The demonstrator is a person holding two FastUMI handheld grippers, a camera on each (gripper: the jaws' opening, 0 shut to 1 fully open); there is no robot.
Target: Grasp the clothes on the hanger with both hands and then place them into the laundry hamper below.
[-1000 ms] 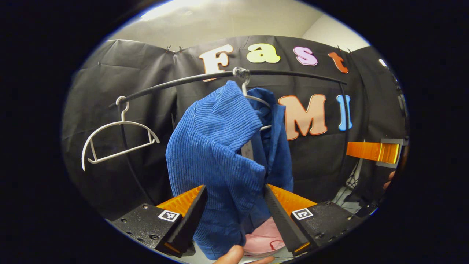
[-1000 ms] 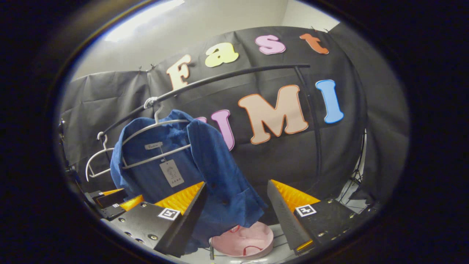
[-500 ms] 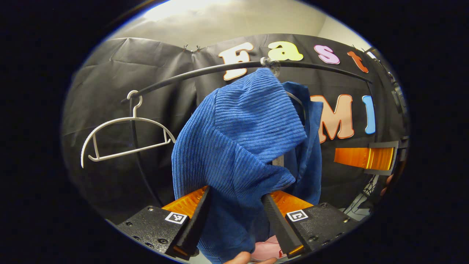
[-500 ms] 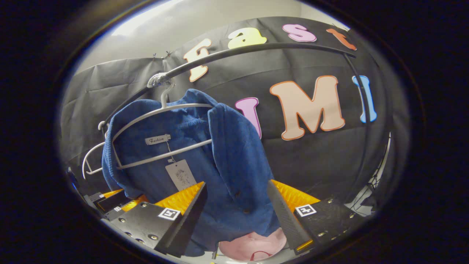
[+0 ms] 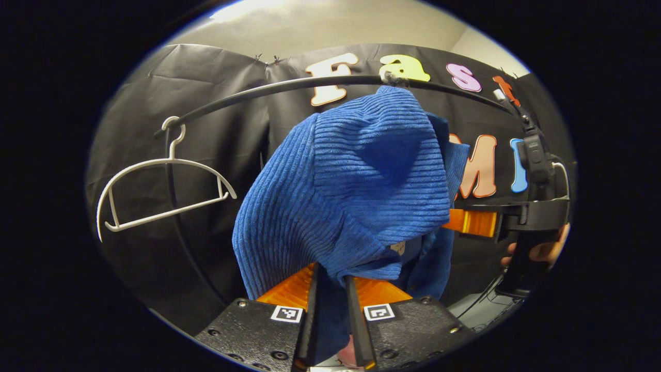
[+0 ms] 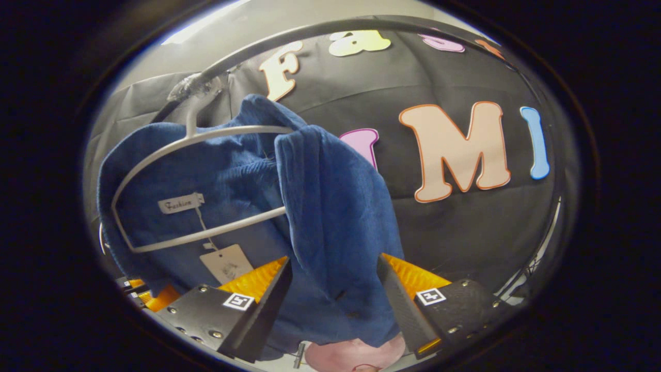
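Observation:
A blue corduroy garment [image 5: 356, 181] hangs on a white hanger [image 6: 196, 139] from the black rail [image 5: 289, 85]. My left gripper [image 5: 330, 305] is shut on a fold of the garment's near shoulder and sleeve, with cloth pinched between its narrow jaws. In the right gripper view the garment [image 6: 330, 206] shows its inner side, with a neck label and a paper tag. My right gripper [image 6: 333, 263] is open, and the front panel of the garment hangs between its wide-spread fingers without being pressed. A bit of the pink laundry hamper [image 6: 356, 356] shows below the hem.
An empty white hanger [image 5: 155, 170] hangs at the left end of the rail. The other gripper [image 5: 532, 217], held by a hand [image 5: 542, 250], reaches in behind the garment from the right. Black cloth wall stands close behind the rail.
My left gripper has shut on the garment's shoulder fold; it was open around it before. Both grippers have moved in closer to the garment, and the right one has stayed open.

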